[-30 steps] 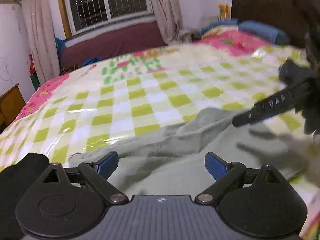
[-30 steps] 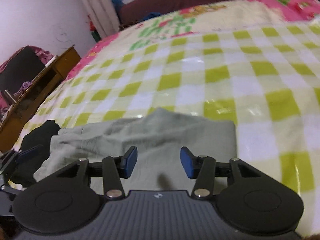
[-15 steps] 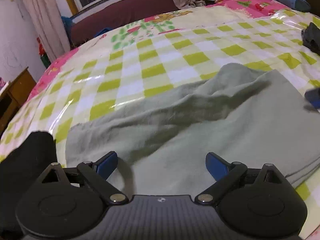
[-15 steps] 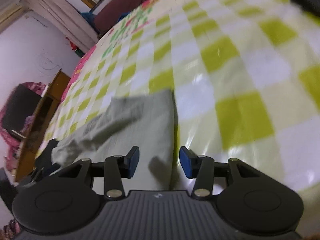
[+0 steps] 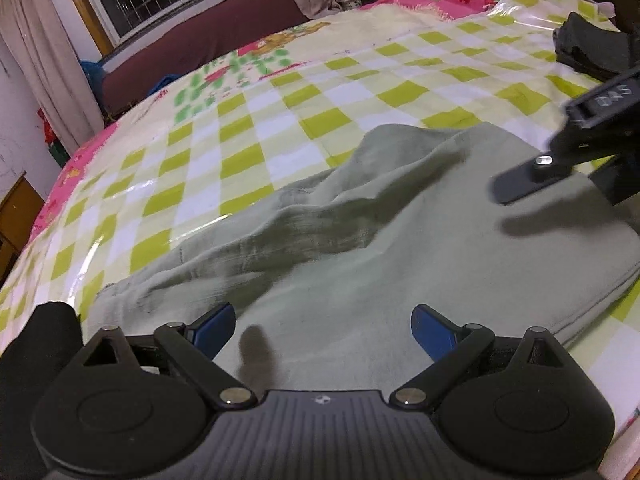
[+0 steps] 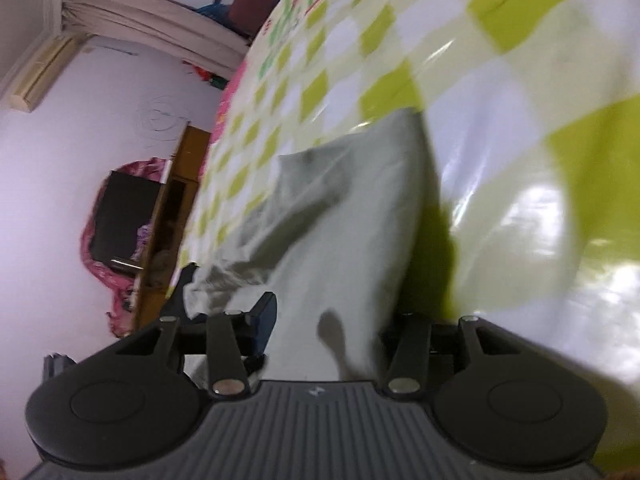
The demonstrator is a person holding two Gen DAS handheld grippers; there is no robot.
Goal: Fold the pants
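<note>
Pale grey-green pants (image 5: 360,248) lie folded and rumpled on the checked bed cover (image 5: 256,128). My left gripper (image 5: 322,330) is open, its blue fingertips spread just above the near edge of the pants, holding nothing. My right gripper (image 6: 328,324) is open over the right end of the pants (image 6: 340,216); the cloth edge lies between its jaws and covers the right fingertip. The right gripper also shows in the left wrist view (image 5: 560,160), hovering over the right part of the pants.
A dark folded garment (image 5: 592,48) lies at the far right of the bed. A black cloth (image 5: 36,352) sits at the near left edge. A wooden cabinet (image 6: 168,216) stands left of the bed. Window and curtains are behind.
My right gripper has tilted, rolled and come down onto the right edge of the pants, its jaws wider apart. My left gripper stays low and open over the pants' near edge.
</note>
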